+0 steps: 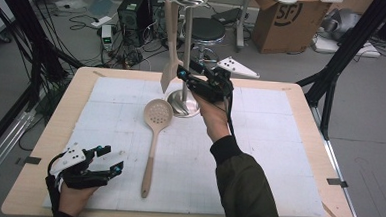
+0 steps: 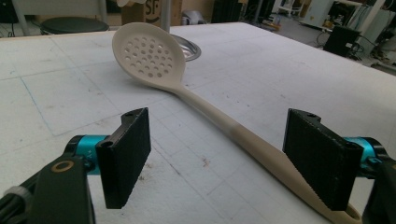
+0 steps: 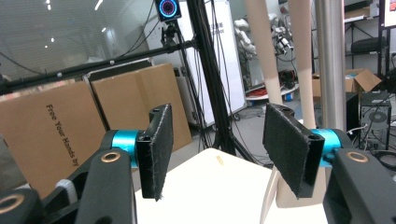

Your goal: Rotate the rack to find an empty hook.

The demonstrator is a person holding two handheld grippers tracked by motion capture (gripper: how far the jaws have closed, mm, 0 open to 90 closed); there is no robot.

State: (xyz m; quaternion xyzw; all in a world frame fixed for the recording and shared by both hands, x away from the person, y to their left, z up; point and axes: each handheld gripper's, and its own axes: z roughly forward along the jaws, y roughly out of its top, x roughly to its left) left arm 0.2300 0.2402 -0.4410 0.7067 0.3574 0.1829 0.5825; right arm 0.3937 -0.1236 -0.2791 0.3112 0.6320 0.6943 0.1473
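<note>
From above, the right tool (image 1: 183, 73) sits open just beside the hanging spatula (image 1: 170, 47). Left tool's view: left tool (image 2: 217, 156) is wide open, slotted spoon (image 2: 187, 88) lying on the desk (image 2: 280, 70) between its jaws. Right tool's view: jaws wide, spatula just beyond them.

Place: a robotics lab or workshop.
Floor: bare grey, strewn with cables (image 1: 85, 20) and a power strip (image 1: 101, 21).
Storage: cardboard boxes (image 1: 286, 18).
Rig: black camera-stand legs (image 1: 344, 51) around the counter (image 1: 310, 119).
Seating: a round stool (image 1: 208, 29).
</note>
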